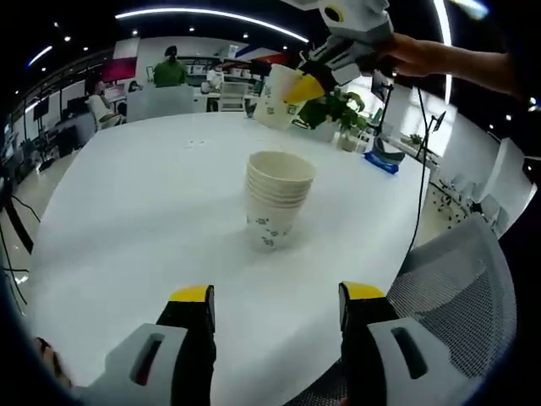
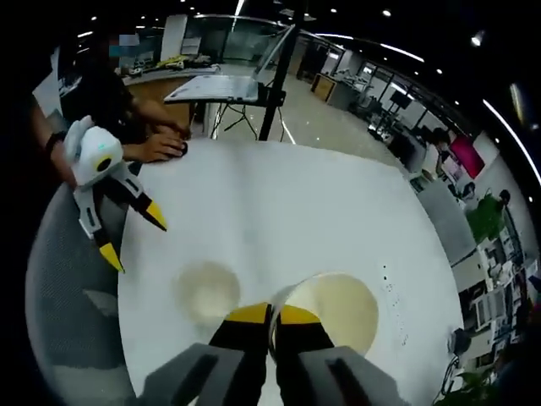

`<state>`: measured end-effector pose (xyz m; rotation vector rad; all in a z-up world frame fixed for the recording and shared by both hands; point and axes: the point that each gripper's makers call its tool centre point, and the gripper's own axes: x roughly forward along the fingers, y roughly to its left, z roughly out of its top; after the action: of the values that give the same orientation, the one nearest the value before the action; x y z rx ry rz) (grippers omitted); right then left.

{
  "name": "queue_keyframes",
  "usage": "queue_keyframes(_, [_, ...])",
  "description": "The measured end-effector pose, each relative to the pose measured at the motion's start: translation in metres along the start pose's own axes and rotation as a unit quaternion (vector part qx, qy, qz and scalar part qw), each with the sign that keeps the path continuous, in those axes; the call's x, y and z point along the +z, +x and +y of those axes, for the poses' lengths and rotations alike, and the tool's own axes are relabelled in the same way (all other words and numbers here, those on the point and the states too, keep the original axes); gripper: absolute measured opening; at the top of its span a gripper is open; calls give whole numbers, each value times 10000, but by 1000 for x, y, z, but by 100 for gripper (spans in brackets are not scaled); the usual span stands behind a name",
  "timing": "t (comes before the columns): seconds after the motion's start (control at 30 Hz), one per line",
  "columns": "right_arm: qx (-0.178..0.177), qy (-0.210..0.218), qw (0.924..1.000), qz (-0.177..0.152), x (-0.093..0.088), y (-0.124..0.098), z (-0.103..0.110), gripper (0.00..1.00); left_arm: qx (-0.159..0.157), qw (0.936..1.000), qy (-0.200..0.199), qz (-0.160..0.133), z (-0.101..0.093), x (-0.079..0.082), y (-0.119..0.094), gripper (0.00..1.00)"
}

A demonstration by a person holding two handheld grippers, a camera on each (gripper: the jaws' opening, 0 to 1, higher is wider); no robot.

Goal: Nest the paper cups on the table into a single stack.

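On the white worktop (image 1: pixel 127 211) in the left gripper view, a stack of paper cups (image 1: pixel 277 199) is standing upright ahead of the left tool (image 1: pixel 277 309), whose jaws are spreading wide with nothing between them, well apart from the stack. Beyond and above it, the right tool (image 1: pixel 306 87) is pinching the rim of a single cup (image 1: pixel 277 96) and holding it aloft.

In the right gripper view, the right tool (image 2: pixel 271 315) is pressing its yellow tips together on the wall of that cup (image 2: pixel 338 309), mouth facing the camera, while the stack (image 2: pixel 207 290) is sitting below and just to its left, and the left tool (image 2: pixel 131 233) is hanging open near the worktop's edge. The step in hand seems to be carrying this cup over; next it needs centring above the stack's mouth, lowering, and releasing.
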<state>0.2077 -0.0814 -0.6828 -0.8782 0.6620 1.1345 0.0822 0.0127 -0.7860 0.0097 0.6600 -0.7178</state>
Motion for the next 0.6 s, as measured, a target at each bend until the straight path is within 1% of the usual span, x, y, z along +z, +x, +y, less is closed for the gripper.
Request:
queue_keyframes(0.03, [25, -85, 9999, 49, 0, 0, 3, 0, 0, 10000, -3, -8, 0, 0, 0, 58])
queue_keyframes(0.17, [148, -162, 9998, 25, 6, 0, 14, 0, 4, 10000, 5, -6, 1, -1, 1, 57])
queue_keyframes(0.47, [488, -461, 9977, -45, 23, -3, 51, 0, 4, 10000, 12, -13, 1, -1, 1, 57])
queue_keyframes(0.6, [643, -570, 9963, -9, 26, -2, 68, 0, 0, 10000, 15, -20, 0, -1, 1, 57])
